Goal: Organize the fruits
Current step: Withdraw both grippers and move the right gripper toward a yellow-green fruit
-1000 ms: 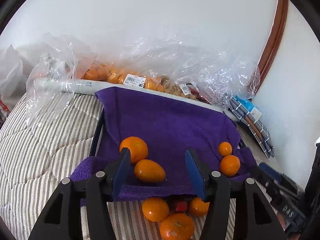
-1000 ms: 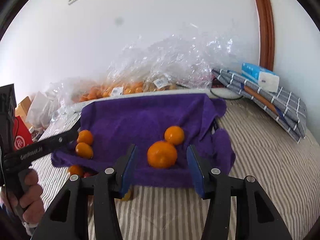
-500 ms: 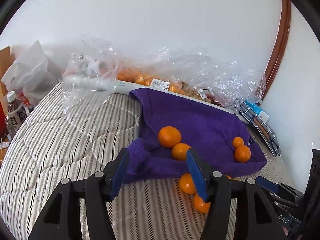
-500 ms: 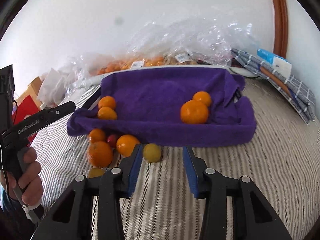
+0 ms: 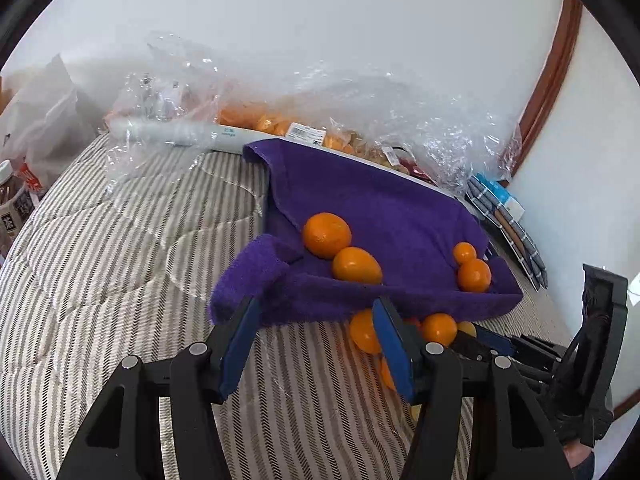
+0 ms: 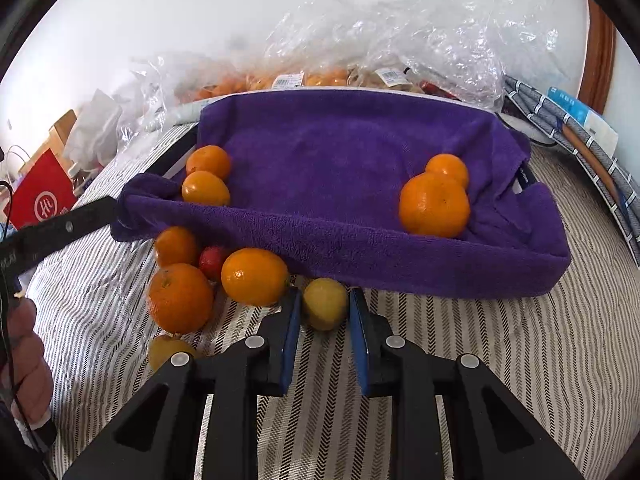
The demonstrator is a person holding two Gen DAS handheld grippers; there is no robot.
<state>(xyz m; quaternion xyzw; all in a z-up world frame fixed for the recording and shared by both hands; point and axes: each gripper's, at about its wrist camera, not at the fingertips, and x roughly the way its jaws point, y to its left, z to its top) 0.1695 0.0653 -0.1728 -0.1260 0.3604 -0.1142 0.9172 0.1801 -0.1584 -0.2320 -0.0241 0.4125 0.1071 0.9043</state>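
Note:
A tray lined with a purple towel (image 6: 340,152) lies on the striped bedcover. It holds two oranges at its left (image 6: 208,178) and two at its right (image 6: 434,204). Loose fruit sits in front of it: several oranges (image 6: 254,276), a small red fruit (image 6: 212,262) and a yellow fruit (image 6: 170,350). My right gripper (image 6: 325,298) is shut on another small yellow fruit (image 6: 324,314) resting on the cover. My left gripper (image 5: 316,308) stands open just before the towel's front edge (image 5: 320,300), with nothing between its fingers.
Crinkled plastic bags of fruit (image 6: 400,40) are piled against the wall behind the tray. Folded plaid cloth and a tissue pack (image 6: 580,128) lie at the right. A red bag (image 6: 40,196) and a bottle (image 5: 12,200) stand at the left. A hand (image 6: 24,360) holds the left gripper.
My right gripper came down from the tray to the loose fruit and shut on the yellow one. My left gripper drew back and left from the tray, still open.

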